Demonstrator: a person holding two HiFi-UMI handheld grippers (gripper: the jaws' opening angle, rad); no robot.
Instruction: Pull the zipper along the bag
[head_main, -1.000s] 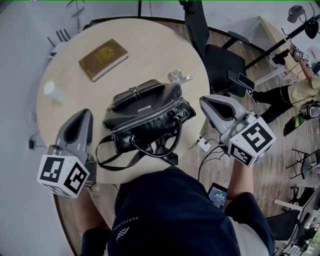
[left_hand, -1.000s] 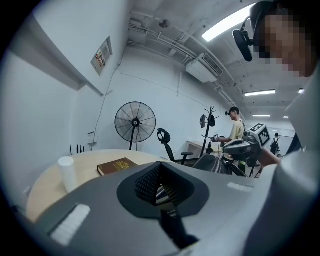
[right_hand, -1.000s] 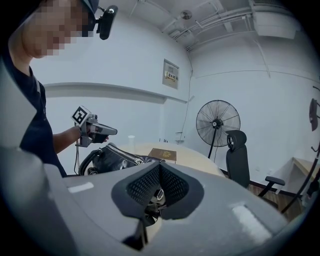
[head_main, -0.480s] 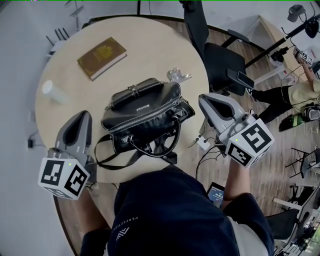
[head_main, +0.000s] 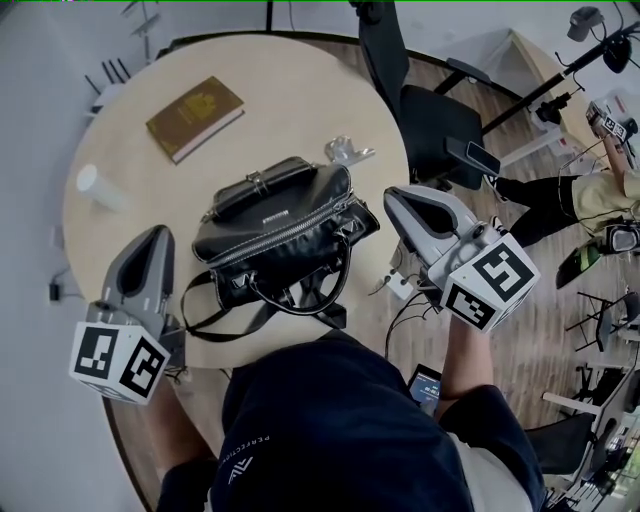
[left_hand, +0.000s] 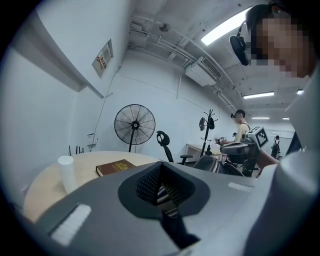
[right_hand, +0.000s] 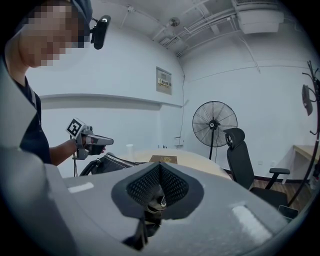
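Nearest the person, the left gripper (head_main: 150, 245) and right gripper (head_main: 398, 203) flank the black bag (head_main: 280, 230), both with jaws pressed together on nothing; the bag sits on the table (head_main: 300, 110), its zipper (head_main: 285, 243) running along the top (open or closed, too small to tell). The risk, as I judge it: unbraced, the soft bag drags toward the book (head_main: 193, 117), or the zipper snags when tugged.

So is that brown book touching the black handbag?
Apart. The head view shows it plainly: a stretch of bare table separates the brown book from the black handbag.
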